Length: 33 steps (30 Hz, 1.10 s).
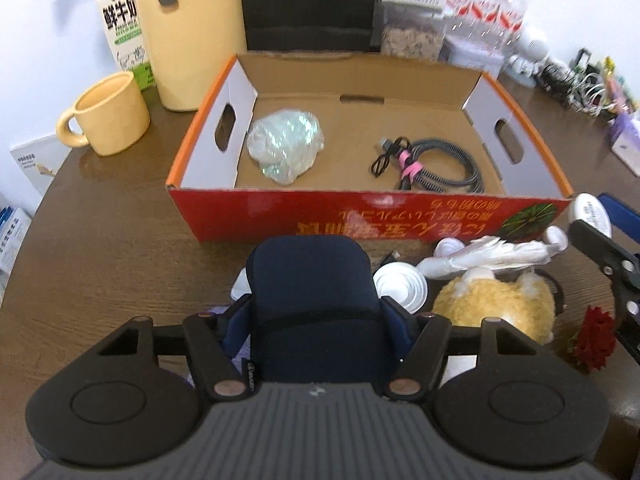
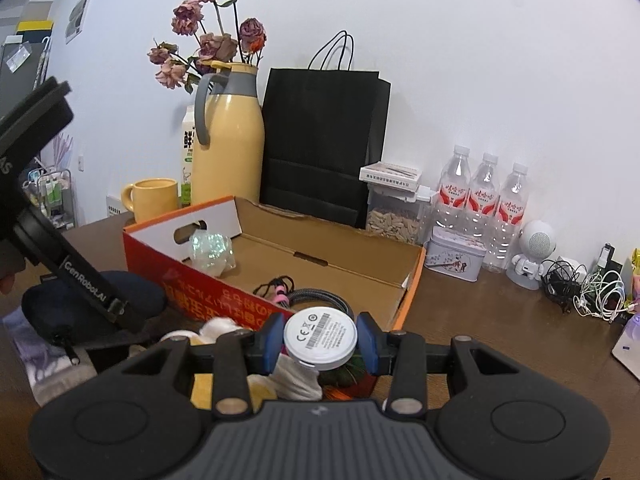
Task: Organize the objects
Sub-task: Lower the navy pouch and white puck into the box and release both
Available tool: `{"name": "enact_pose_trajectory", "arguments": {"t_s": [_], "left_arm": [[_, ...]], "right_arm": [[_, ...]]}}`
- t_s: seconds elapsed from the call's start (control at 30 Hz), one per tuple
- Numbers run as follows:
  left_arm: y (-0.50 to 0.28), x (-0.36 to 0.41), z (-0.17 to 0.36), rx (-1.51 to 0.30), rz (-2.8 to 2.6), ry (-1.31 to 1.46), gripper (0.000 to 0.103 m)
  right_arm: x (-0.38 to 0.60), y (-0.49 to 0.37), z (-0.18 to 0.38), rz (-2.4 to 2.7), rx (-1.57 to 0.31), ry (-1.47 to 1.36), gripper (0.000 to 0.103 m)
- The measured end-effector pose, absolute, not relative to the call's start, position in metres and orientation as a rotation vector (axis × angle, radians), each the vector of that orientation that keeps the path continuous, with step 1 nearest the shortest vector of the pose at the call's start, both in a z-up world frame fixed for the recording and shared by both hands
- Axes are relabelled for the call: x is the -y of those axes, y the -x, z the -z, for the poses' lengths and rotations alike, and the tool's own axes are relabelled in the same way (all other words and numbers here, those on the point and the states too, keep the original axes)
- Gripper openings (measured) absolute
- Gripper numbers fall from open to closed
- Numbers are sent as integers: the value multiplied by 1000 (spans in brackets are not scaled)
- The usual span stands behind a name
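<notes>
Now left gripper (image 1: 316,312) jaws clamp navy pouch (image 1: 312,280) by its sides, just before box (image 1: 372,216); soft, light, squashy. Right gripper (image 2: 320,344) jaws pinch white puck (image 2: 320,338) at rim: rigid, smooth, slip-prone.

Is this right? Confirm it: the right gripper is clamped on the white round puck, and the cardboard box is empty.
Wrong on the box. The right gripper does clamp the white round puck, but the cardboard box holds a crumpled iridescent wrap and a bundled cable, per the left wrist view.
</notes>
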<state>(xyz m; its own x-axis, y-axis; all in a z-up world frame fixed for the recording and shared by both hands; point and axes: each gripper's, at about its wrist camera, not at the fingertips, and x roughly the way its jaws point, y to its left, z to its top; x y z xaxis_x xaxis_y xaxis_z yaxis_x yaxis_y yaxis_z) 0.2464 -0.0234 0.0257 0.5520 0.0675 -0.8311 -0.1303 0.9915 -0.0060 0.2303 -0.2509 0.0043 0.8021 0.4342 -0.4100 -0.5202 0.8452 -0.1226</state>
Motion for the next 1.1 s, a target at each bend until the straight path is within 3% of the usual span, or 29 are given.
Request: {"name": "enact_pose_trajectory", "arguments": {"t_s": [0.27, 0.53, 0.83, 1.1], "left_arm": [[-232, 12, -57, -831, -34, 88, 68], [-269, -4, -74, -722, 11, 132, 68], [-347, -14, -57, -688, 29, 113, 68], [-397, -3, -22, -761, 47, 66, 68]], "right_arm": [[229, -229, -21, -515, -353, 234, 38], [191, -255, -30, -512, -350, 205, 38], [165, -316, -20, -454, -411, 166, 38], [170, -360, -1, -377, -480, 124, 38]]}}
